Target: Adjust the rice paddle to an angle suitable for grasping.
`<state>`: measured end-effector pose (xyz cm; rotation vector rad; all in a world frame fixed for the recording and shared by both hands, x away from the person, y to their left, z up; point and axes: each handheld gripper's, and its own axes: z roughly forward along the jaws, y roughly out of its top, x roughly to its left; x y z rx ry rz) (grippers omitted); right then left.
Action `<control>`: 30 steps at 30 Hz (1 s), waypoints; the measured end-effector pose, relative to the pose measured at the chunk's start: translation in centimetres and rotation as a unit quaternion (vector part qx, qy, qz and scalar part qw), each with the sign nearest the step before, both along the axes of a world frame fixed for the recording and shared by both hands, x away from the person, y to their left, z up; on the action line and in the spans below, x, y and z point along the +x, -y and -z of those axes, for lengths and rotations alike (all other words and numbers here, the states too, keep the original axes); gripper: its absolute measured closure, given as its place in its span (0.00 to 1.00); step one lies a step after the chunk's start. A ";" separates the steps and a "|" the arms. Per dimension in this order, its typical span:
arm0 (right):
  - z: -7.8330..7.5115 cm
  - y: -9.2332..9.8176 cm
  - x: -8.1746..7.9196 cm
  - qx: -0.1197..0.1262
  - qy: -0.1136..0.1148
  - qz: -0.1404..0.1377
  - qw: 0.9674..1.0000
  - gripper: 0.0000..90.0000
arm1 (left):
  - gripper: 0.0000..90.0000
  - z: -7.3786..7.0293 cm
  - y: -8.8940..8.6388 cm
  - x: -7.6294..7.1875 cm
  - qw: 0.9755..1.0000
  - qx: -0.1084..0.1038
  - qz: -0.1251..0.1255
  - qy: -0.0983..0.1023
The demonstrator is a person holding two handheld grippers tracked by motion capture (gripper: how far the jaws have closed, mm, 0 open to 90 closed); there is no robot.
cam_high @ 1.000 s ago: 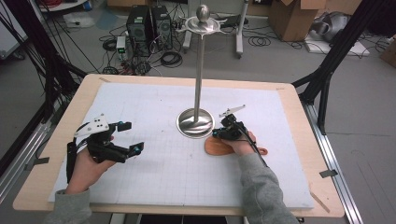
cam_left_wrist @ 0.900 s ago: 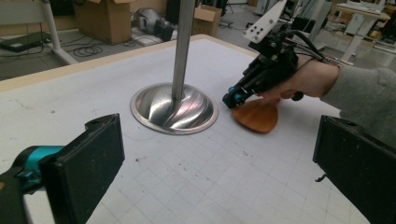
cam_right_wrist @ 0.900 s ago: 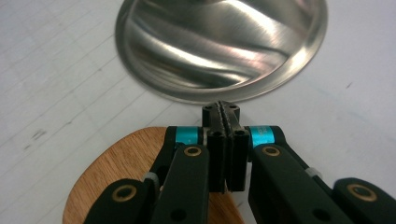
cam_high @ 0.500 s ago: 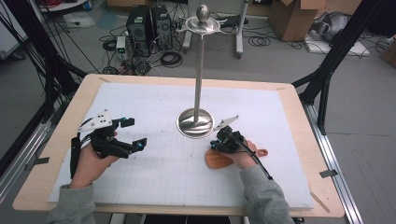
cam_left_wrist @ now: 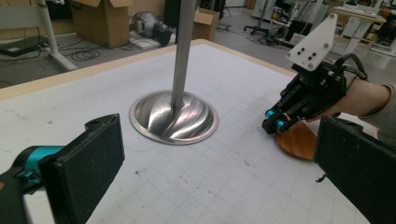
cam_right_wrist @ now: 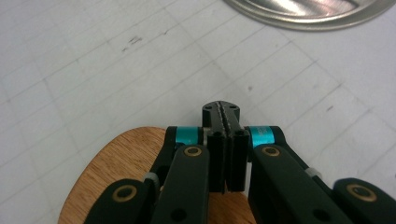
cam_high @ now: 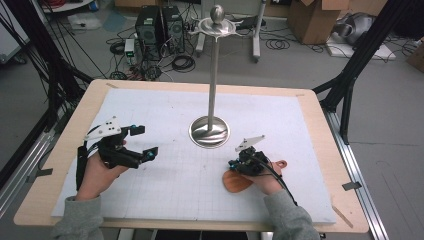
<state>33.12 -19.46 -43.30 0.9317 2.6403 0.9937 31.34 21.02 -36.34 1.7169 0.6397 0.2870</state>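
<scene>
A flat brown wooden paddle [cam_high: 236, 181] with a ring handle lies on the white grid mat [cam_high: 165, 110] at the near right. My right gripper [cam_high: 233, 164] rests over it, jaws pressed together with nothing seen between them. In the right gripper view the gripper [cam_right_wrist: 226, 112] points just past the paddle's [cam_right_wrist: 116, 163] rounded edge. My left gripper [cam_high: 145, 141] hovers open over the mat at the left. The left gripper view shows its wide jaws framing the right gripper [cam_left_wrist: 273, 125] and the paddle [cam_left_wrist: 296, 142].
A tall metal stand [cam_high: 214, 75] with a round shiny base [cam_high: 209, 131] rises from the mat's middle, close to the right gripper. The base [cam_left_wrist: 173, 116] lies ahead of the left gripper. Wooden table edges [cam_high: 320, 125] frame the mat; cables and boxes lie on the floor beyond.
The right gripper has drawn back from the stand's base toward the near edge, and the paddle's broad end has shifted nearer with it. The left gripper moved slightly forward and right.
</scene>
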 end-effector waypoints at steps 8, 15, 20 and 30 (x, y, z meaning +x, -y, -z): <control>0.2 1.1 -1.9 0.012 0.009 -0.003 1.000 0.99 | 0.03 0.0 0.0 0.0 1.000 0.001 -0.001 0.000; 0.4 1.8 -2.8 0.024 0.010 -0.001 1.000 0.99 | 0.03 0.0 0.0 0.0 1.000 0.002 -0.001 0.000; 0.5 2.2 -3.1 0.030 0.006 0.000 1.000 0.99 | 0.03 0.0 0.0 0.0 1.000 0.002 -0.001 0.000; -0.1 3.2 -4.4 0.045 0.025 -0.008 0.999 0.99 | 0.03 0.0 0.5 0.0 1.000 0.001 0.006 -0.002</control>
